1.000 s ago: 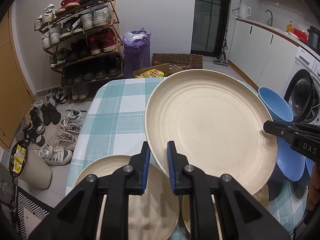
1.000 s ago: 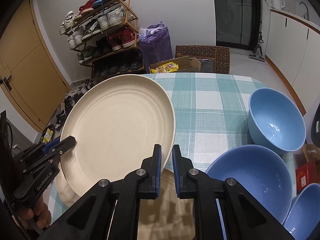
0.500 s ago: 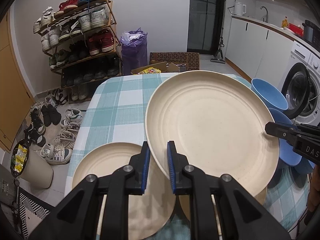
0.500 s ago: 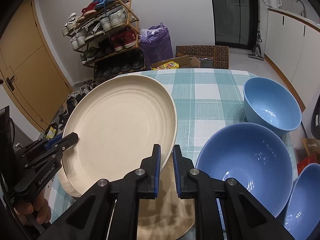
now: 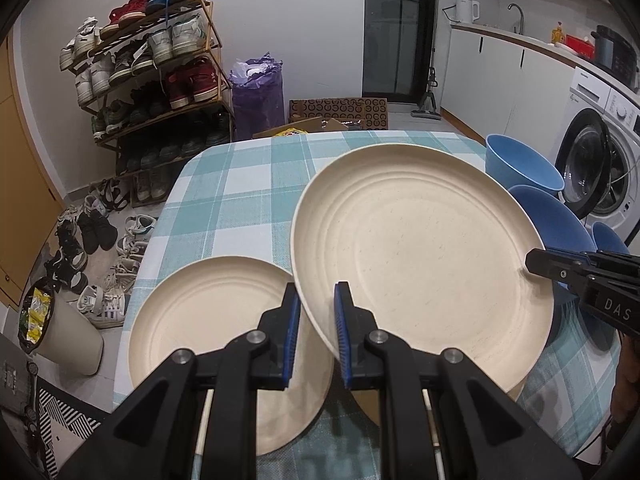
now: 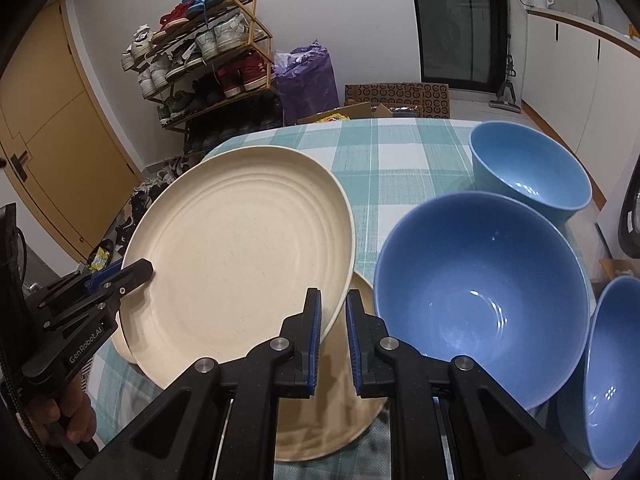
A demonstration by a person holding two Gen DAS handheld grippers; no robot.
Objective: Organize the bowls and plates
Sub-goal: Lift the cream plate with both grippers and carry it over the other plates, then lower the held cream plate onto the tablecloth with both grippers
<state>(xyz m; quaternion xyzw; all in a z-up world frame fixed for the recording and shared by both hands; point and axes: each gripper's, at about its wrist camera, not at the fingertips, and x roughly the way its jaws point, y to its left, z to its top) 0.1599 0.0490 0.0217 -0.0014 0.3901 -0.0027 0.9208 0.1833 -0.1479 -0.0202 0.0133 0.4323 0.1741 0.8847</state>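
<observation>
A large cream plate [image 5: 424, 256] is held in the air above the checked table by both grippers, one on each side of its rim. My left gripper [image 5: 316, 304] is shut on its left rim; it also shows in the right wrist view [image 6: 136, 274]. My right gripper [image 6: 333, 304] is shut on the plate's [image 6: 236, 248] right rim; it shows in the left wrist view [image 5: 536, 264]. A second cream plate [image 5: 212, 320] lies on the table to the left. Another cream plate [image 6: 352, 364] lies under the held one.
Three blue bowls stand on the table's right side: a large one [image 6: 480, 304], a smaller one behind it [image 6: 528, 172], and one at the right edge [image 6: 616, 372]. A shoe rack [image 5: 148, 80], a bin [image 5: 60, 328] and a washing machine [image 5: 600, 176] surround the table [image 5: 240, 184].
Both grippers have drawn the held plate back toward the near side and lower; more of the table, the left plate and the blue bowls show now. Both grips stay shut.
</observation>
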